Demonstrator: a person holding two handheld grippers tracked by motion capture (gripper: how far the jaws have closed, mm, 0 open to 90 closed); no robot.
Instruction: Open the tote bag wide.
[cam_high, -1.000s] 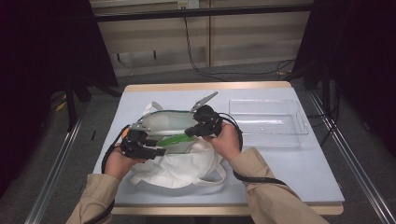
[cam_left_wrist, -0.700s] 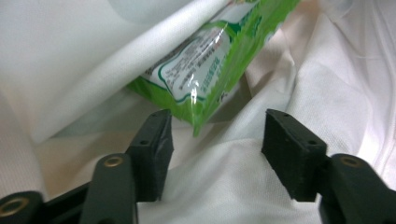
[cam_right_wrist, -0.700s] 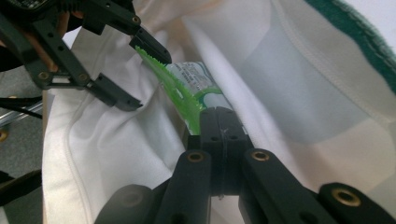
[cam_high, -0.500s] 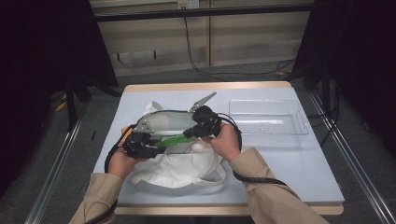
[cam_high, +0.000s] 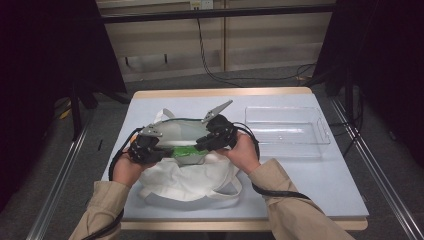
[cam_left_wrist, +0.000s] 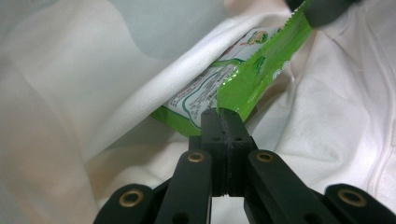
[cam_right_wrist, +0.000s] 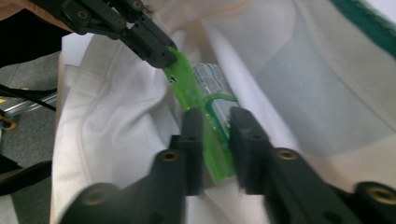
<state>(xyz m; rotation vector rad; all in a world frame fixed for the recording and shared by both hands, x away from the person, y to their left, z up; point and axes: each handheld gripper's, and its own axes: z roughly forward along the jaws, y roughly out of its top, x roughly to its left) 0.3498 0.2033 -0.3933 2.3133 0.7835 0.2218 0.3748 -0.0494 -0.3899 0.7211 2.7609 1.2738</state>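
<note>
A white cloth tote bag lies open on the pale blue table. A green snack packet is stretched between both grippers just above the bag's mouth. My left gripper is shut on one crimped edge of the packet, its jaws pressed together. My right gripper holds the other end. In the right gripper view its jaws stand either side of the packet, with the gripper closed on the packet's body. The left gripper shows farther off there. Bag cloth lies all around.
A clear plastic tray sits at the table's right, beyond the right hand. The bag's handles trail toward the near edge. A metal rail runs along the floor at the left.
Both hands have shifted slightly over the bag with the packet between them. Both grips look unchanged.
</note>
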